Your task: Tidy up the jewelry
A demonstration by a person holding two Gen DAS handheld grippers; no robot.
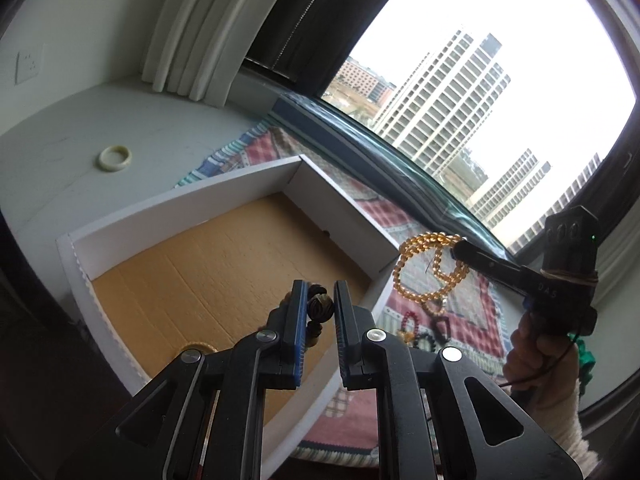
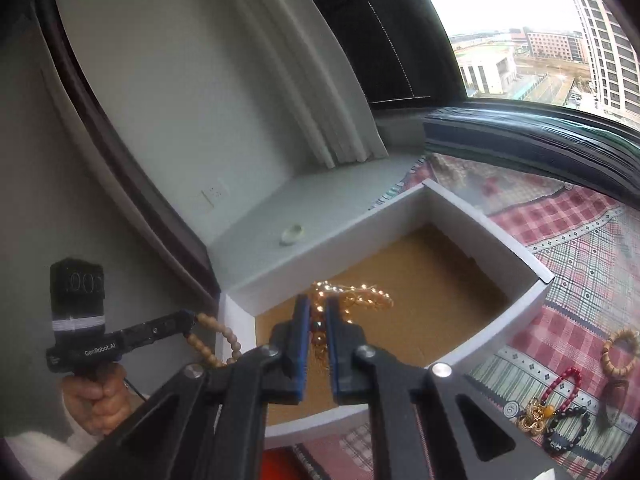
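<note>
Left wrist view: white box [image 1: 188,200], cardboard floor bare mid-frame; left tongs [image 1: 318,304] grip wooden beads [image 1: 320,307], right tongs [image 2: 318,322] clamp amber beads [image 2: 360,296]; pale ring [image 1: 115,157] upper left.

Daylit window [image 1: 460,60], grey wall [image 2: 168,100]

The open box [image 2: 440,216] sits at the centre of the right wrist view, on the cloth [image 2: 580,240] that spreads to its right and lower right. A ring [image 2: 292,235] lies on the ledge [image 2: 260,236] to the upper left of the box, apart from it. Several bracelets [image 2: 560,412] lie together on the cloth at the lower right. The window [image 2: 520,20] fills the upper right.
</note>
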